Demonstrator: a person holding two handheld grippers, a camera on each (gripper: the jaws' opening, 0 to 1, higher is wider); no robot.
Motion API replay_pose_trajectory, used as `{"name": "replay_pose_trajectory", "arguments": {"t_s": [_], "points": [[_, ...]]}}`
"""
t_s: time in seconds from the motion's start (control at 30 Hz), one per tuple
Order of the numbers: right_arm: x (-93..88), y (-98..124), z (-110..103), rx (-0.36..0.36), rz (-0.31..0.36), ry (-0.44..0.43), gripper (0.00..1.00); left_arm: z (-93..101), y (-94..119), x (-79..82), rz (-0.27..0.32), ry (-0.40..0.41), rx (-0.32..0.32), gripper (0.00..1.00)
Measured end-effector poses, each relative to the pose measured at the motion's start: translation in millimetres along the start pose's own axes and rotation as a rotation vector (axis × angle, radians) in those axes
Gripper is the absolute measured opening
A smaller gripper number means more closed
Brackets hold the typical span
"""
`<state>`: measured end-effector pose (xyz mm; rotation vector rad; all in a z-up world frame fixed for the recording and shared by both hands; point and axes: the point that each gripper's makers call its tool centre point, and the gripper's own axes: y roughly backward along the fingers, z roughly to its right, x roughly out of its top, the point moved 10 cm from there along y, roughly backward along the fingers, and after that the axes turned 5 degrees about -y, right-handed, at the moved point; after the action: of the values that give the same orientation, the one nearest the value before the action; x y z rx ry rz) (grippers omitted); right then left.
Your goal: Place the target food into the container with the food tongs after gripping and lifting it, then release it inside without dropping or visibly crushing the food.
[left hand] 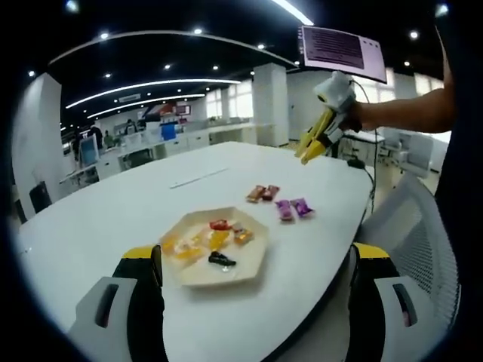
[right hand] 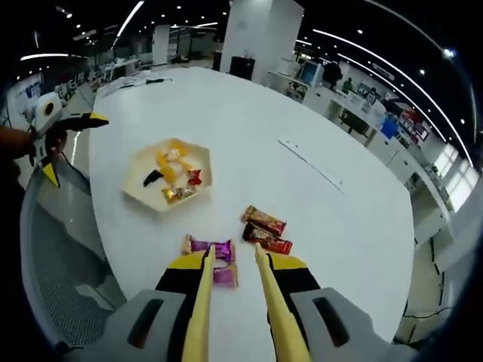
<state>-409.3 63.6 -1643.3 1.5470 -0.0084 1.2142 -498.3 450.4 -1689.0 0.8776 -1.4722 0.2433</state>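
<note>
Four wrapped snacks lie loose on the white table (right hand: 302, 113) I work over: two purple packets (right hand: 213, 259) just past the tips of my right gripper (right hand: 233, 253), and two red-brown bars (right hand: 264, 230) beside them, a little further in. My right gripper's long yellow tongs stand apart with nothing between them, hovering above the table near its rounded edge. The hexagonal tray (right hand: 142, 158) sits off to the left in the right gripper view, near the table's edge too, already holding several small wrapped sweets, yellow, red and one dark. Bare tabletop lies between the tray and the loose packets, and a wide bare stretch runs beyond them to the far side.

In the left gripper view my left gripper (left hand: 253, 260) has its black jaws wide apart, holding nothing, with the tray (left hand: 253, 265) between them just ahead. A mesh chair (left hand: 423, 234) stands close to the table edge on the right.
</note>
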Motion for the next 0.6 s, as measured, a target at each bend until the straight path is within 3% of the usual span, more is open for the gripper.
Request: {"name": "replay_pose_trajectory", "arguments": {"t_s": [0.17,0.27,0.33,0.4,0.5,0.6], "points": [[-9.0,4.2,-4.5,-0.037,0.055,-0.083,0.29,-9.7,2.9,-22.7,-0.043,0.082,0.047,0.99],[-13.8,6.0,-6.8,-0.095,0.073,-0.095,0.3,-9.6,2.4,-36.6,-0.106,0.014,0.092,0.99],[-16.1,7.3,-8.5,-0.126,0.097,-0.117,0.3,-9.3,1.2,-32.8,-0.081,0.106,0.049,0.99],[-19.6,7.1,-10.7,-0.134,0.09,-0.133,0.3,-13.5,4.5,-28.0,-0.062,0.07,0.054,0.99],[-25.4,4.3,-13.7,-0.133,0.08,-0.156,0.3,-17.5,6.2,-15.4,-0.049,0.078,0.05,0.99],[-31.6,-0.8,-19.9,-0.129,0.064,-0.16,0.3,-18.2,0.8,2.7,0.041,0.064,0.055,0.99]]}}
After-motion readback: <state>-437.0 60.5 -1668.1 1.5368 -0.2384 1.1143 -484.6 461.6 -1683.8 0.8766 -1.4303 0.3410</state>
